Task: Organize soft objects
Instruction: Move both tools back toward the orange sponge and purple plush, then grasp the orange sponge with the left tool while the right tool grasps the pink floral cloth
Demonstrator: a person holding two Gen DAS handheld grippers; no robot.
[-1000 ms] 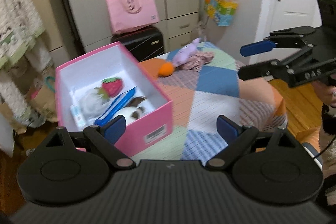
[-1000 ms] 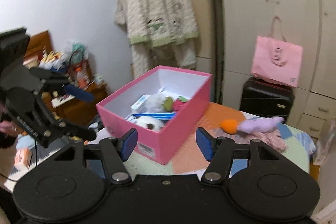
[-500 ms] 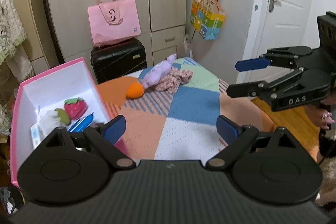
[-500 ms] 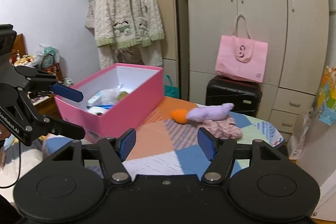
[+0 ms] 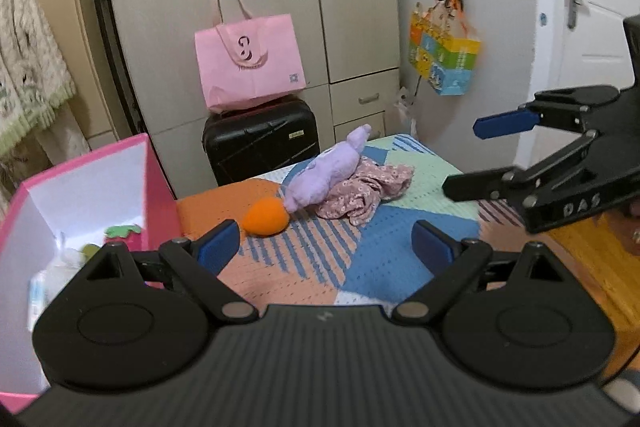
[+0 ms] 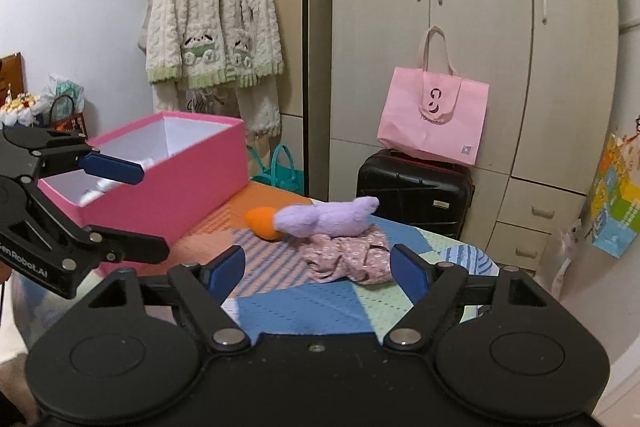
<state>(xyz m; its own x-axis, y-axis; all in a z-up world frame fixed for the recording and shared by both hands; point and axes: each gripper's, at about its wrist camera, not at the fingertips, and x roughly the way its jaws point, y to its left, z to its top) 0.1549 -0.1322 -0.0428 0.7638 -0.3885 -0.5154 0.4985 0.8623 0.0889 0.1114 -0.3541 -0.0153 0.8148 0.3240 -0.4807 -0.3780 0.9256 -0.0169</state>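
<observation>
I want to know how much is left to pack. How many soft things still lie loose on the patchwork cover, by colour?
Orange: 1, the orange plush
Purple: 1, the purple plush toy
Pink floral: 1, the floral cloth
Total: 3

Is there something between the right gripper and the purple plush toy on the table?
Nothing visible. The right gripper is open and empty, its jaws just opened wider. Only bare patchwork cloth and the floral fabric beside the purple plush toy lie ahead.
</observation>
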